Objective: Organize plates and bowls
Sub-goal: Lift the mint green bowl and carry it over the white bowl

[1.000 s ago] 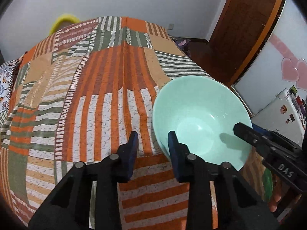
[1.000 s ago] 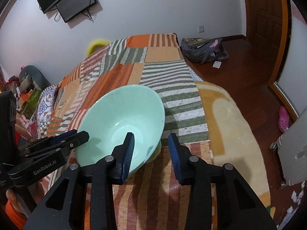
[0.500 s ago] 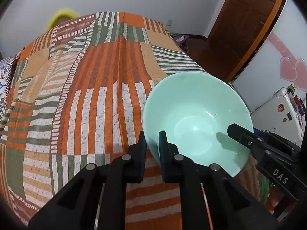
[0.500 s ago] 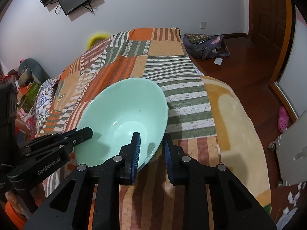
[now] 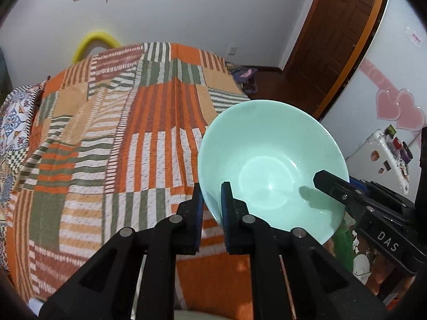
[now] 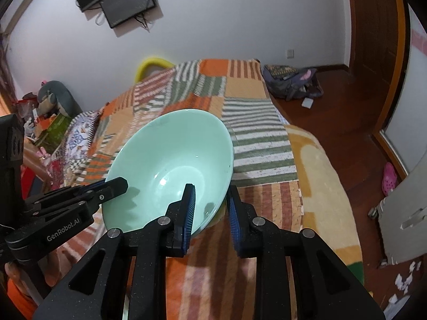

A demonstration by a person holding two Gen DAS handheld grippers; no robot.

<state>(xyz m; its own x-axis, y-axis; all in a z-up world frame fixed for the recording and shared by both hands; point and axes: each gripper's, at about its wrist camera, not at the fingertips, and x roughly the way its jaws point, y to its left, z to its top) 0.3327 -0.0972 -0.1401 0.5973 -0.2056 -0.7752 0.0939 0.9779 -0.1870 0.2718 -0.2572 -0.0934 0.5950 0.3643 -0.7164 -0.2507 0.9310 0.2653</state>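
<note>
Above the near right part of the bed (image 5: 160, 122), over its orange, green and white striped patchwork blanket (image 5: 88, 160), a pale mint-green glazed bowl (image 5: 269, 173) hangs between two black grippers, its opening tipped toward the cameras.

On the bowl's left rim, the left gripper (image 5: 212, 209) has its blue-padded fingers (image 5: 226, 208) drawn almost together, with only the thin bowl wall between them: one finger lies outside the wall, the other inside the basin. In the right wrist view this same gripper (image 6: 117, 185) comes in from the left edge, its tip over the bowl's (image 6: 170, 170) left rim, casting a shadow on the glaze.

On the bowl's right rim, the right gripper (image 6: 210, 208) straddles the wall with its blue ribbed fingers (image 6: 188, 213) narrowed around it, one finger down inside the basin and the other outside near the underside. Whether both pads press firmly on the wall cannot be told from this angle, though the bowl sits lifted between the two grippers. In the left wrist view the right gripper (image 5: 328, 181) reaches in from the right edge, its tip over the rim.

Under the bowl's lower right edge a sliver of something yellow-green shows (image 6: 218, 214), too hidden to identify.

Beyond the bed's far right corner a dark bag (image 6: 291, 84) lies on the wooden floor (image 6: 333, 112).
</note>
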